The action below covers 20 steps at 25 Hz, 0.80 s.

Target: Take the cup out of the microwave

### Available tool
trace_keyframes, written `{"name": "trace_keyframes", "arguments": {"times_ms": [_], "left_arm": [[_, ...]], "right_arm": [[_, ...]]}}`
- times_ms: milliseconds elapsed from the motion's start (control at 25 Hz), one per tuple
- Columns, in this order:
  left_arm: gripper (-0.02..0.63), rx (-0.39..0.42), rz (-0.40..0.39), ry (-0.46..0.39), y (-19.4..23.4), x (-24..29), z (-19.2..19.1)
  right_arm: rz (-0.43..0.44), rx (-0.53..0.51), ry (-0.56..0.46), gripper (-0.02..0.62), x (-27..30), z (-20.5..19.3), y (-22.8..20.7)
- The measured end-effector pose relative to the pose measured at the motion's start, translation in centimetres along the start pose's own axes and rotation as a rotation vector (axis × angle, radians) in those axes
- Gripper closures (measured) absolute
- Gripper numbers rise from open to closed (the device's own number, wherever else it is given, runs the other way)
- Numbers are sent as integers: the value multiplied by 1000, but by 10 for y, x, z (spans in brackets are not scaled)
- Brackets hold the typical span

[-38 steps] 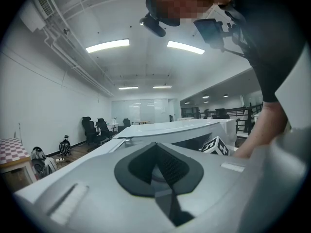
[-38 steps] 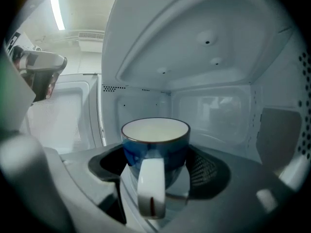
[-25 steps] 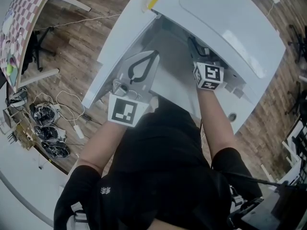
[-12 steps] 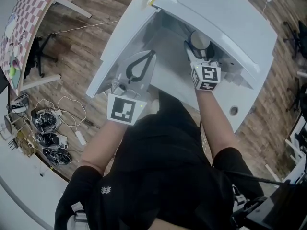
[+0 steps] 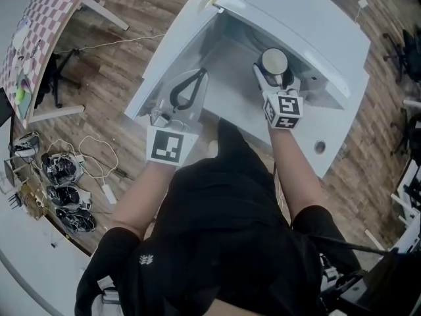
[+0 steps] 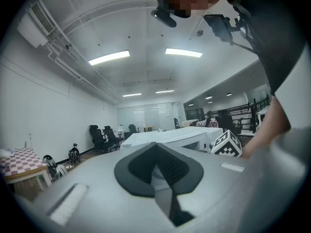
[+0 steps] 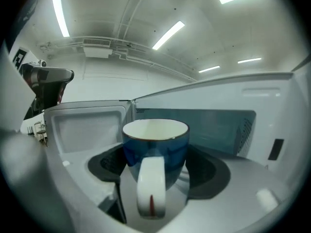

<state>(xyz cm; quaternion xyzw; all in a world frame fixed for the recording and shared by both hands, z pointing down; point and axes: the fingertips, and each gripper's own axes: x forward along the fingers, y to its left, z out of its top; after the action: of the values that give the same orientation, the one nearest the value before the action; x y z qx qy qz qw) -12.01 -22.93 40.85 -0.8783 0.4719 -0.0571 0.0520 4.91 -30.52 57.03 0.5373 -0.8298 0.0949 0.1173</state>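
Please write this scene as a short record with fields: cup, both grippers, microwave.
cup: blue, white inside, upright, in front of the microwave cavity
right gripper: jaws shut on the cup
left gripper: jaws shut, holding nothing
microwave: white, door open

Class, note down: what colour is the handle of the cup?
White handle, on a blue ceramic cup with a pale inside; the right gripper view shows it best.

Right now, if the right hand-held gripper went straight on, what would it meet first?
Its held cup would probably meet the microwave's back wall; depth is unclear.
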Motion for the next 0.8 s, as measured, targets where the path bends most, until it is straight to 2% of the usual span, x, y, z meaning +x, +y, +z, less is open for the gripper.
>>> {"name": "trace_keyframes", "arguments": {"times_ms": [800], "left_arm": [[600, 40, 34, -34, 2, -40, 45]], "right_arm": [[52, -7, 1, 221, -73, 42, 17]]}}
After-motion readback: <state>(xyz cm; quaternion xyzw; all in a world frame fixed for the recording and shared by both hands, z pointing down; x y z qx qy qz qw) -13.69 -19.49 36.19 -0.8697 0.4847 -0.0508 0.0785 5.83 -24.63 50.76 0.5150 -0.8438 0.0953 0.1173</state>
